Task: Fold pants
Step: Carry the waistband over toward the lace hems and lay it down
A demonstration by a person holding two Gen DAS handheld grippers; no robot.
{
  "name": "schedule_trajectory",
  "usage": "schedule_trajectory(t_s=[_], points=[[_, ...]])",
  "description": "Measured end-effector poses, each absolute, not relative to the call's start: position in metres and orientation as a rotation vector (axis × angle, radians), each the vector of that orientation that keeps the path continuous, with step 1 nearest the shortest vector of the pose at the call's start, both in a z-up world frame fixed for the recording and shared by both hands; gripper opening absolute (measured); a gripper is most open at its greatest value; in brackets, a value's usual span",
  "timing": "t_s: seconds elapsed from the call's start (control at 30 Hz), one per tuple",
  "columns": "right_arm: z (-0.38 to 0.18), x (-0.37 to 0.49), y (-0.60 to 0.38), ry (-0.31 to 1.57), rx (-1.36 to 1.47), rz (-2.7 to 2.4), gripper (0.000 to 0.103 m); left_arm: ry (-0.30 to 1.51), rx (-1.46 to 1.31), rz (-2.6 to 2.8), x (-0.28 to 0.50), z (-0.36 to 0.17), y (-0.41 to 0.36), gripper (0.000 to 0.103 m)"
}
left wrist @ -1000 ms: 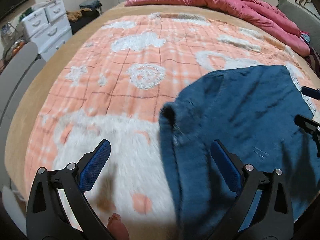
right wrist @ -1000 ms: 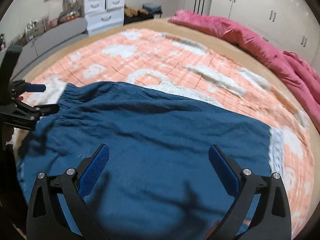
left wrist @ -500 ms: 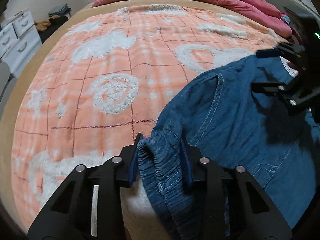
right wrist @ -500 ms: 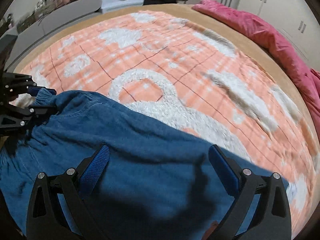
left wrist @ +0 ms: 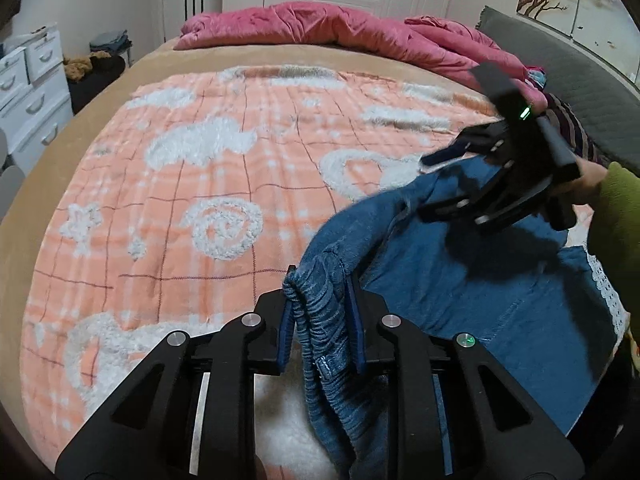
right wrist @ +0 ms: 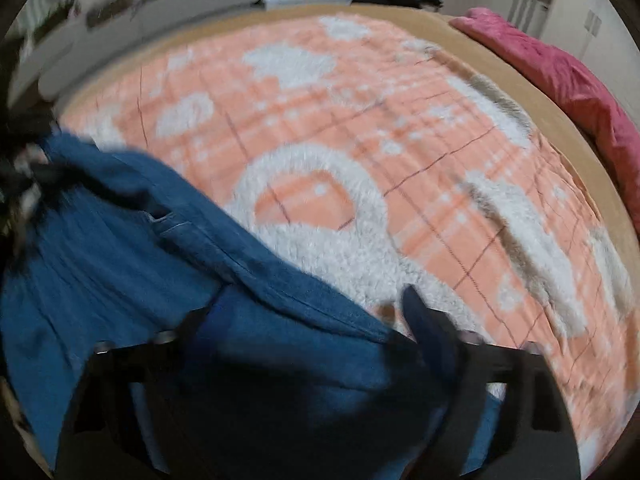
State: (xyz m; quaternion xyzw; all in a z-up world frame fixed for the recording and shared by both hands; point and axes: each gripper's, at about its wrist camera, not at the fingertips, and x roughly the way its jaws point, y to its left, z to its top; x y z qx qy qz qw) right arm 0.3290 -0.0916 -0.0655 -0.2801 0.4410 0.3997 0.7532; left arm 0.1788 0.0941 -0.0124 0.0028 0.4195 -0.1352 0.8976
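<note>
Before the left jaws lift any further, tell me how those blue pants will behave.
Probably floppy: the blue pants already hang and bunch at the gathered waistband clamped in the left gripper. They likely won't slip, since the ribbed band fills the jaws. The rest would probably trail over the fluffy orange blanket.

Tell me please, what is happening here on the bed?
A person is folding blue denim pants on an orange-and-white blanket. The left gripper has just closed its jaws on the gathered waistband. The right gripper straddles the pants' far edge; its jaws have been closing, but blur hides whether they press the cloth yet.
</note>
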Motion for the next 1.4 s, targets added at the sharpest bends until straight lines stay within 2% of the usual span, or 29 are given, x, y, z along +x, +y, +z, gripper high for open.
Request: schedule_trajectory(t_s=[0.03,0.07,0.1,0.17,0.5,0.8,1.07,1.4], points=[[-0.069,0.328,-0.09,0.967,-0.626,0.879,0.063,0.864,0.003,-0.286,0.177,-0.011,0.093,0.015],[-0.071,0.326,-0.087,0.96,-0.626,0.896,0.046,0.862,0.009,-0.286,0.176,-0.01,0.092,0.015],[-0.069,0.322,-0.086,0.95,-0.616,0.925,0.023,0.864,0.019,-0.279,0.177,-0.011,0.092,0.015],[-0.062,0.312,-0.086,0.909,-0.612,0.946,0.005,0.869,0.024,-0.264,0.177,-0.013,0.092,0.015],[0.003,0.235,-0.11,0.718,-0.604,0.784,0.003,0.801,0.007,-0.233,0.157,-0.002,0.094,0.017],[0.03,0.127,-0.135,0.713,-0.487,0.76,0.003,0.676,0.041,-0.247,0.079,0.021,0.086,0.018],[-0.009,0.037,-0.137,0.801,-0.472,0.835,0.003,0.729,0.006,-0.302,0.007,-0.002,0.08,0.017],[-0.061,0.008,-0.139,0.929,-0.386,0.847,0.009,0.913,-0.027,-0.245,-0.011,-0.043,0.098,0.018]])
